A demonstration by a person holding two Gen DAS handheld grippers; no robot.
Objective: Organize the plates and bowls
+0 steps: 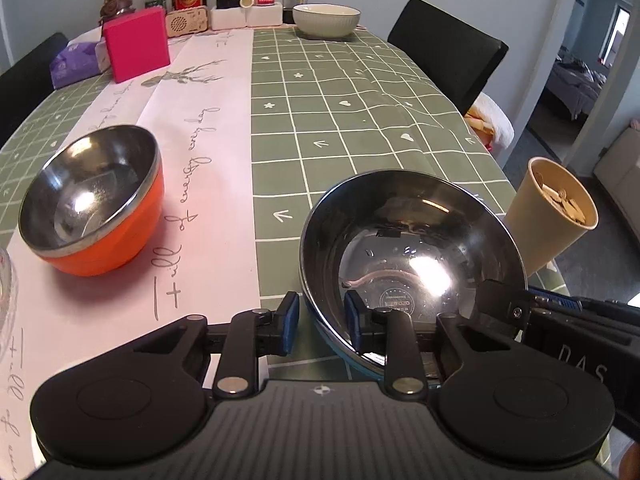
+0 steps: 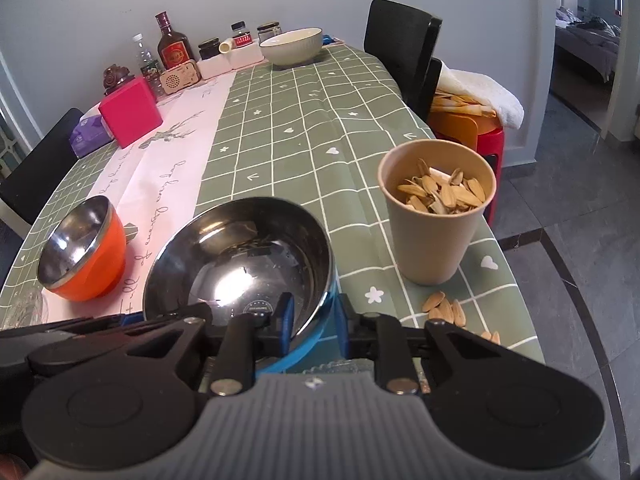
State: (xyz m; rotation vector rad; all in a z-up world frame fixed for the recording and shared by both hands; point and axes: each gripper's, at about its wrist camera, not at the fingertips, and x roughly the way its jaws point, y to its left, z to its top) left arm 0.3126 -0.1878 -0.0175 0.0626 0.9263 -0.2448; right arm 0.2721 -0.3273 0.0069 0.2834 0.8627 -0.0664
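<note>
A steel bowl with a blue outer wall [image 1: 400,248] [image 2: 240,256] sits near the table's front edge on the green checked cloth. My left gripper [image 1: 322,316] straddles its near left rim, one blue pad inside and one outside, pressing on the wall. On the bowl's right rim my right gripper [image 2: 316,318] pinches the wall the same way. A smaller steel bowl with an orange outside [image 1: 120,240] [image 2: 100,264] stands to the left on the white runner. A white ribbed bowl [image 1: 326,20] [image 2: 292,46] sits at the far end.
A beige cup of seed shells [image 2: 436,232] [image 1: 552,216] stands just right of the blue bowl, loose shells [image 2: 444,308] at its foot. A pink box [image 1: 136,44], bottles and jars line the far left. A black chair [image 1: 444,48] stands at the right. A glass item [image 2: 24,308] shows at the left edge.
</note>
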